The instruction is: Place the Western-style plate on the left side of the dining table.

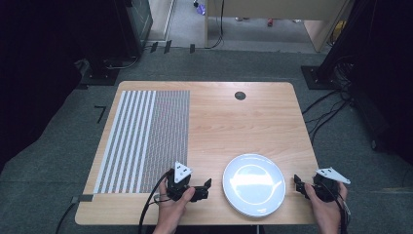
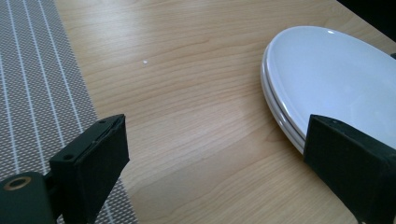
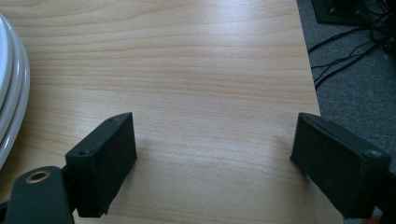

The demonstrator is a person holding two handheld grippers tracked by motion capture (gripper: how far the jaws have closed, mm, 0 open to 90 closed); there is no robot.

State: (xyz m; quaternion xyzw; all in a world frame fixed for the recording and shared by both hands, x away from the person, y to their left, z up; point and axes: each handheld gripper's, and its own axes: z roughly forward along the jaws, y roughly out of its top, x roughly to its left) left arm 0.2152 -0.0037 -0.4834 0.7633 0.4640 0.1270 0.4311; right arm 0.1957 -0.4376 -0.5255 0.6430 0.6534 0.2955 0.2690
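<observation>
A white plate (image 1: 253, 184) lies on the wooden table (image 1: 229, 122) near the front edge, between my two grippers. In the left gripper view the plate (image 2: 327, 79) shows a doubled rim, as if two are stacked. My left gripper (image 1: 204, 189) rests just left of the plate, open and pointing toward it. Between its black jaws (image 2: 217, 154) is only bare wood, with the right jaw close to the plate's rim. My right gripper (image 1: 301, 187) sits just right of the plate, open (image 3: 215, 154) over bare wood, with the plate's edge (image 3: 9, 93) at far left.
A grey striped placemat (image 1: 146, 139) covers the table's left part and lies beside the left jaw (image 2: 37, 93). A black round grommet (image 1: 239, 95) sits at the table's back. The table's right edge (image 3: 310, 70) is close to the right gripper, with cables on the carpet (image 1: 336, 107) beyond it.
</observation>
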